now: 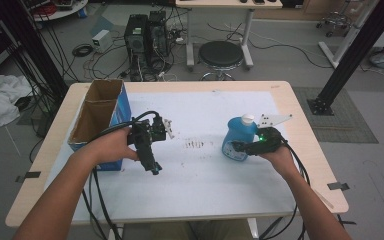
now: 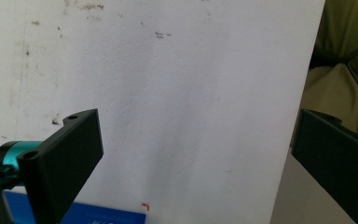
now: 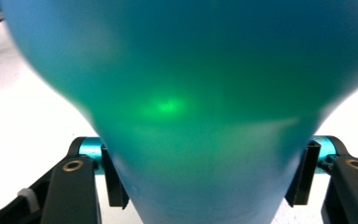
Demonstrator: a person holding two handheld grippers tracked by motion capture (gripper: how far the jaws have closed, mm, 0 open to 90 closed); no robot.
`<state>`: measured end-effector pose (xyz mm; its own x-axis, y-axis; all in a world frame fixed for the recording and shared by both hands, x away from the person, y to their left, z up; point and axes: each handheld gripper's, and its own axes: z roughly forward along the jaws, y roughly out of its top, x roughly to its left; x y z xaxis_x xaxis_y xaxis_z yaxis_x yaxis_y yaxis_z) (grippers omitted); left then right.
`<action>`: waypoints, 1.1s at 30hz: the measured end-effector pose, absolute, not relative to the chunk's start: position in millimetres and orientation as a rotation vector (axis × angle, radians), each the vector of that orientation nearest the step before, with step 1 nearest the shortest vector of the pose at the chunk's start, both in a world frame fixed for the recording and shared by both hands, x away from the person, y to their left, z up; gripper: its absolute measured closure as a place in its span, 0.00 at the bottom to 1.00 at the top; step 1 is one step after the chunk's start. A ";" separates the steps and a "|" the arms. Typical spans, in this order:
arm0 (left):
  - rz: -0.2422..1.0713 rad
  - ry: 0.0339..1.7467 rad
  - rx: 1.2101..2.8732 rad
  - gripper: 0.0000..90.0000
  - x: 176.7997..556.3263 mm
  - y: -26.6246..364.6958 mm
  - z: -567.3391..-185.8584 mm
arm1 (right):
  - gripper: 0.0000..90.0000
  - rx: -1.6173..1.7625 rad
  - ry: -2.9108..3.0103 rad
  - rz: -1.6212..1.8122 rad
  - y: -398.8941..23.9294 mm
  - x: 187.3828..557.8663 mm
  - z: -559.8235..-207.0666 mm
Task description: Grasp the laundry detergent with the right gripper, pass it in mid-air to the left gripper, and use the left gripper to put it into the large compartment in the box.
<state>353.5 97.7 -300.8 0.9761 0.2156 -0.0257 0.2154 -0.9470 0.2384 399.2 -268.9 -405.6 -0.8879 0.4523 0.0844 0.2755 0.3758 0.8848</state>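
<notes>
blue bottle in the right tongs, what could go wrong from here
The right tongs clamp the blue bottle on its narrowing part, as the right gripper view shows, so it might slide or tilt if lifted. Its white cap looks closed, but a slip could still spill. The left tongs hang open over the white sheet, close to the cardboard box, which a careless swing could knock.

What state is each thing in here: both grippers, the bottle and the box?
Left gripper: open, jaws wide apart with nothing between them, held above the white sheet.
Right gripper: shut on the bottle, one jaw on each side of it.
Bottle: blue, upright, white cap on, gripped.
Box: open at the top, standing at the table's left side; contents cannot be made out.
</notes>
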 end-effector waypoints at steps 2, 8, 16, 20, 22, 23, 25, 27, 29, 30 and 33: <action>-0.002 0.314 2.883 0.02 353.9 97.5 -300.9 | 0.40 0.656 2.454 1.532 -269.4 399.3 -405.3; -0.001 0.317 2.881 0.02 354.3 96.9 -301.6 | 0.46 0.635 2.448 1.532 -268.7 398.6 -405.2; 0.002 0.311 2.884 0.02 354.7 95.8 -302.1 | 0.50 0.605 2.419 1.516 -268.6 395.9 -403.5; 0.007 0.316 2.877 0.02 355.6 96.4 -301.2 | 0.50 0.617 2.420 1.515 -270.0 394.6 -401.0; 0.009 0.316 2.872 0.02 355.8 96.5 -300.7 | 0.50 0.606 2.427 1.497 -269.8 392.0 -398.4; 0.011 0.317 2.870 0.02 356.0 96.6 -300.4 | 0.50 0.599 2.432 1.494 -270.1 390.4 -396.9; 0.015 0.318 2.866 0.02 356.7 96.7 -299.1 | 0.50 0.592 2.440 1.503 -270.8 387.0 -392.9; 0.019 0.318 2.863 0.02 356.9 96.2 -297.3 | 0.50 0.580 2.448 1.500 -271.3 382.7 -387.5; 0.027 0.313 2.857 0.02 356.6 95.1 -294.6 | 0.50 0.564 2.461 1.496 -271.6 378.2 -380.8; 0.033 0.309 2.854 0.02 356.6 94.4 -292.9 | 0.50 0.558 2.465 1.496 -271.8 376.0 -377.1; 0.042 0.296 2.847 0.02 355.3 91.7 -287.5 | 0.50 0.534 2.481 1.499 -272.6 369.7 -364.9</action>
